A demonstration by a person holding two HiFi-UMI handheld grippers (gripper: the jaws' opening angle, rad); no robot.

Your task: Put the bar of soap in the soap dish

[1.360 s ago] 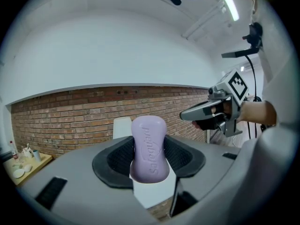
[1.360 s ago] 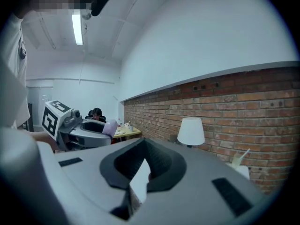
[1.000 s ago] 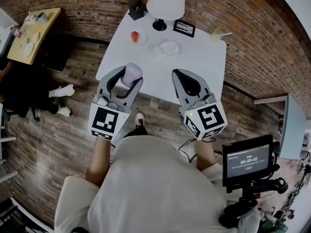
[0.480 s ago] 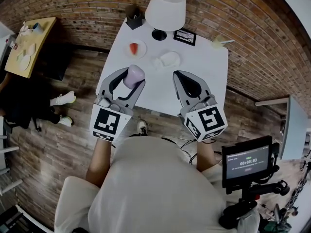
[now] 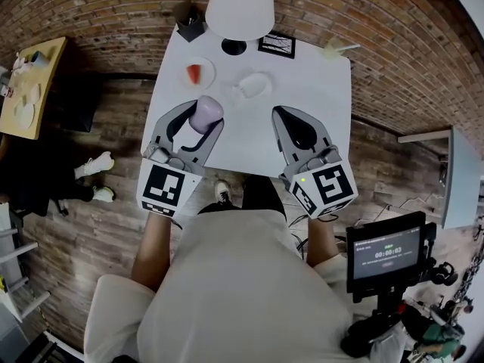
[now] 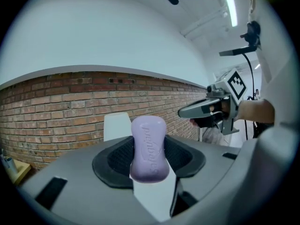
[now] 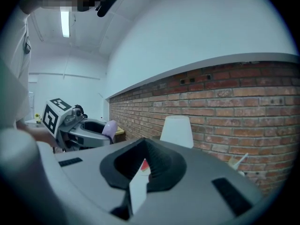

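Our left gripper (image 5: 201, 122) clamps the purple soap bar (image 6: 149, 146), right gripper (image 5: 292, 121) closed, empty; only the head view shows the soap dish (image 5: 254, 85)

Both forearms (image 5: 155, 242) reach forward from the body, side by side and apart, each hand carrying a tool pointed ahead. The left tool (image 5: 198, 124) is clamped on an upright bar of soap (image 5: 206, 113). The right tool (image 5: 293, 121) has its jaws drawn together, holding nothing.

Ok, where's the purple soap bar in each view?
Head view: soap bar in the left gripper, left of centre.
Left gripper view: soap bar dead centre, between the jaws.
Right gripper view: soap bar small, at far left.
Shared landmark: white lampshade.
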